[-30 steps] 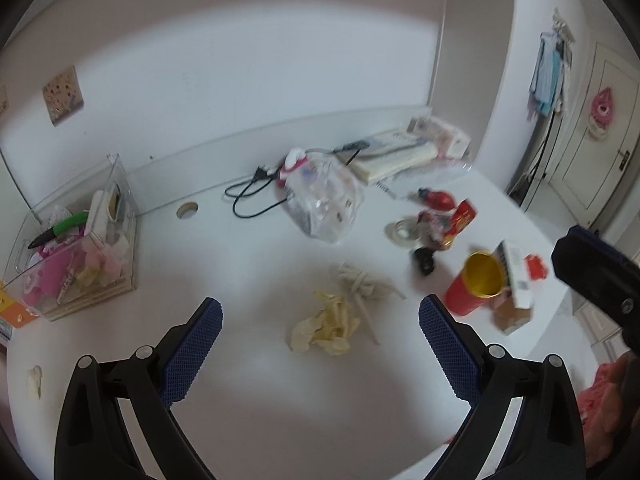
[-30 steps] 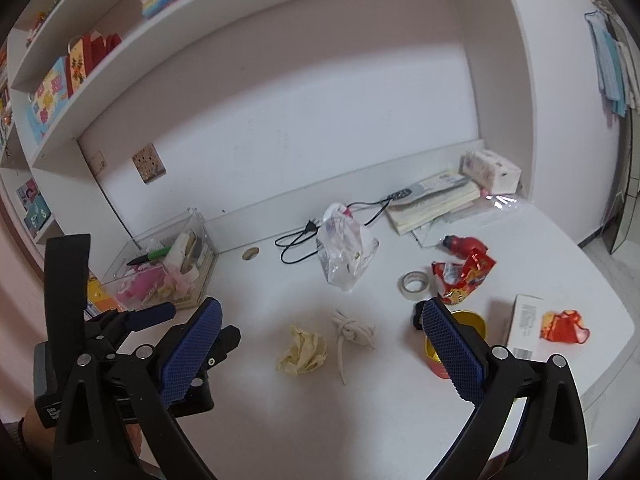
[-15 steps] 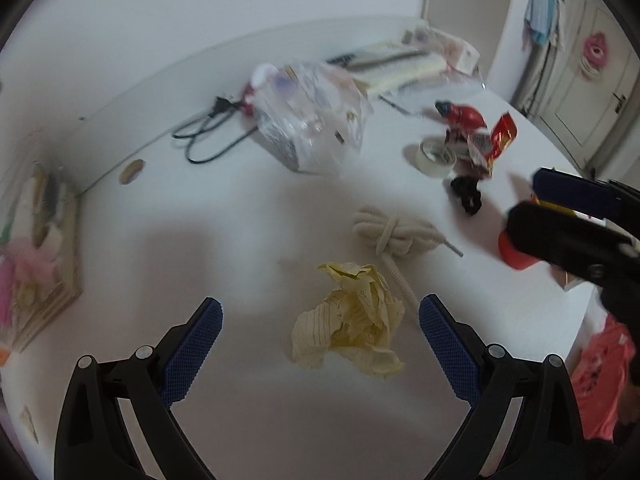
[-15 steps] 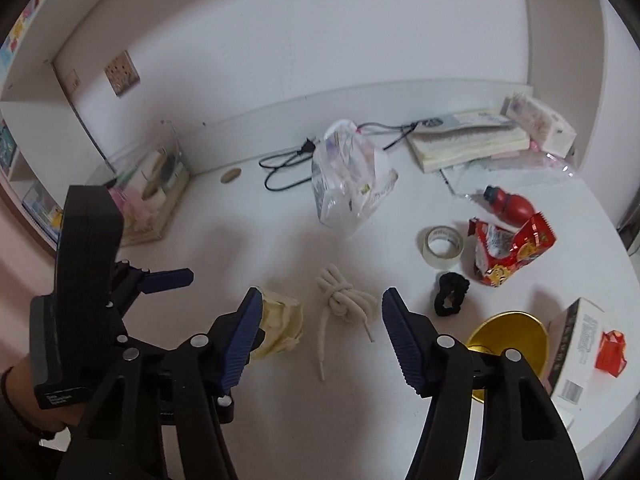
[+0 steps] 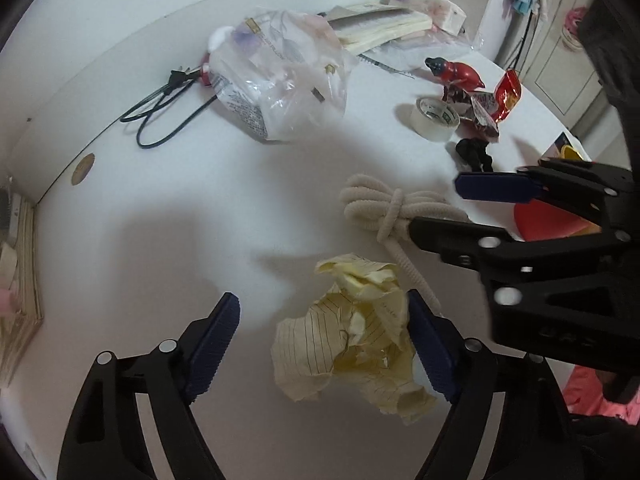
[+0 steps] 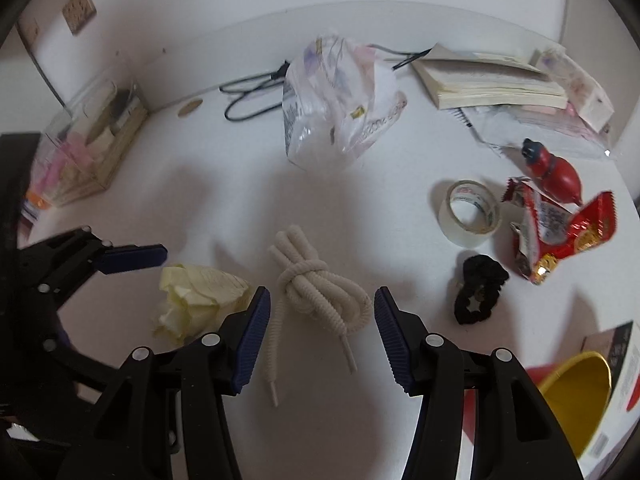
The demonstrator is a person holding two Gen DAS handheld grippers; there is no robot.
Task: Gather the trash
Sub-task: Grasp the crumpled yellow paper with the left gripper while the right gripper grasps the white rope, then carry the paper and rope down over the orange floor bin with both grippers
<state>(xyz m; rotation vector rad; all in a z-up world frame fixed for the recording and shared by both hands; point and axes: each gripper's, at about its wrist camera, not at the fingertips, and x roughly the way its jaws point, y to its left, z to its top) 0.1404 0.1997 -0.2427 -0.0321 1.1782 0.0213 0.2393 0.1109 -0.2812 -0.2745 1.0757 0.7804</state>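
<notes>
A crumpled ball of yellow lined paper (image 5: 352, 332) lies on the white desk (image 5: 160, 240) between the fingers of my left gripper (image 5: 322, 346). Its jaws are closing; the right pad (image 5: 428, 348) is at the paper's edge and the left pad (image 5: 216, 344) stands clear of it. A knotted cream rope (image 6: 316, 284) lies just ahead of my right gripper (image 6: 324, 340), with its loop and loose ends reaching between the closing jaws, neither pad pressing on it. The paper (image 6: 196, 296) sits left of the rope, beside the left gripper's blue finger (image 6: 132, 258).
A clear plastic bag (image 6: 340, 100) stands behind the rope, with a black cable (image 6: 248, 92) and books (image 6: 492, 84) at the back. A tape roll (image 6: 468, 212), red snack wrapper (image 6: 560, 232), black scrunchie (image 6: 480, 292) and yellow-lined cup (image 6: 576, 392) lie right; a clear organiser (image 6: 80, 140) stands left.
Both grippers have come down close to the desk and tipped downward. The left one now straddles the paper, the right one the rope, and both pairs of jaws have narrowed.
</notes>
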